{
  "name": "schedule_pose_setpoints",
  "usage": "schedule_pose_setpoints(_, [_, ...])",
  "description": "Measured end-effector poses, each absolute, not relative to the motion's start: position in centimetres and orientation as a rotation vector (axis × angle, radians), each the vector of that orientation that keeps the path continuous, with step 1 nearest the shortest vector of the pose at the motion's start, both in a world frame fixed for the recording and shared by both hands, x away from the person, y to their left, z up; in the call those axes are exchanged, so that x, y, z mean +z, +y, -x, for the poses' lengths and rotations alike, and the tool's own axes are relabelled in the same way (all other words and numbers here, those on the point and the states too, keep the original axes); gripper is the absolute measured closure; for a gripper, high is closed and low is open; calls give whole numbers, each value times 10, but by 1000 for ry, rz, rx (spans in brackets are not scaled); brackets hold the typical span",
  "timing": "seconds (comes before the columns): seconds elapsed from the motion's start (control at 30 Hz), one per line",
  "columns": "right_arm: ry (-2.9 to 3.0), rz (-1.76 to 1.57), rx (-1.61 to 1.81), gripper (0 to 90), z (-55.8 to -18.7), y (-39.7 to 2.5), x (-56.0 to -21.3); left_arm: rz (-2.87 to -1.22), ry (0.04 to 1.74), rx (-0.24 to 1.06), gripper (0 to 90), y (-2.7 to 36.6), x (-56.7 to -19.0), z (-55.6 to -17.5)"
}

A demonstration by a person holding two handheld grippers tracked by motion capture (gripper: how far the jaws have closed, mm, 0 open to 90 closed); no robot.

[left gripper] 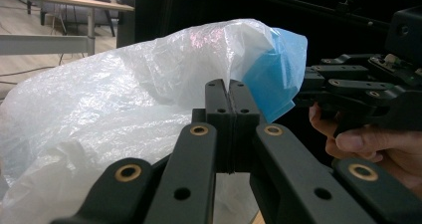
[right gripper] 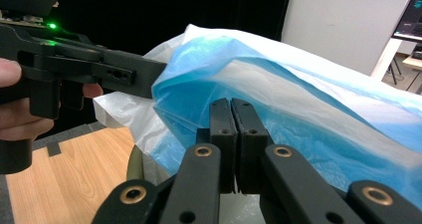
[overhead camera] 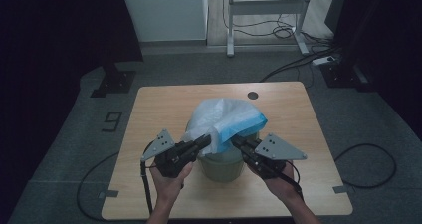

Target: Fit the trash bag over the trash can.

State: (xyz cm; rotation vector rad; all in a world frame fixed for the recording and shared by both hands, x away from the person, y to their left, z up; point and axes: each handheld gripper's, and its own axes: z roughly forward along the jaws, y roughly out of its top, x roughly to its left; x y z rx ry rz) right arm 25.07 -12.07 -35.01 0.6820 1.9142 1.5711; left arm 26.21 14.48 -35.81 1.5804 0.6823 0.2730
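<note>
The plastic bag (overhead camera: 226,118), white with a blue fold, sits bunched over the mouth of the small bin (overhead camera: 222,164) at the centre of the frame; I have the left gripper (overhead camera: 205,141) and right gripper (overhead camera: 235,141) each clamped on its film, jaws together. I judge I'm mid-way through lining the bin; next the edges need spreading apart and drawing down over the rim. Around it lies the wooden table (overhead camera: 159,109); beyond, grey floor, cables, and a desk frame (overhead camera: 266,7) at upper centre.

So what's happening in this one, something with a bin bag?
A person works at a wooden table with a gripper in each hand. Both the left gripper and the right gripper are shut on a white and blue plastic bag, which sits bunched above a small greenish bin. The two pinch the bag's near edge from opposite sides. The bag is puffed up, not yet spread over the rim.
</note>
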Motion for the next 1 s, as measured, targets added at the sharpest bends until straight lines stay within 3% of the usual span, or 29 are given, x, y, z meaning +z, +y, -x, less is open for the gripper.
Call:
schedule_pose_setpoints(0.2, [1907, -619, 1594, 607, -243, -120, -352, -1586, 685, 269, 892, 143, -359, -263])
schedule_pose_setpoints(0.53, [1893, -629, 1576, 488, -247, -129, -354, -1588, 681, 267, 893, 145, -359, -262])
schedule_pose_setpoints(0.8, [1904, -614, 1584, 344, -253, -132, -351, -1608, 669, 249, 892, 142, -361, -263])
schedule_pose_setpoints(1.0, [1960, -597, 1611, 319, -257, -128, -351, -1612, 661, 238, 892, 141, -360, -263])
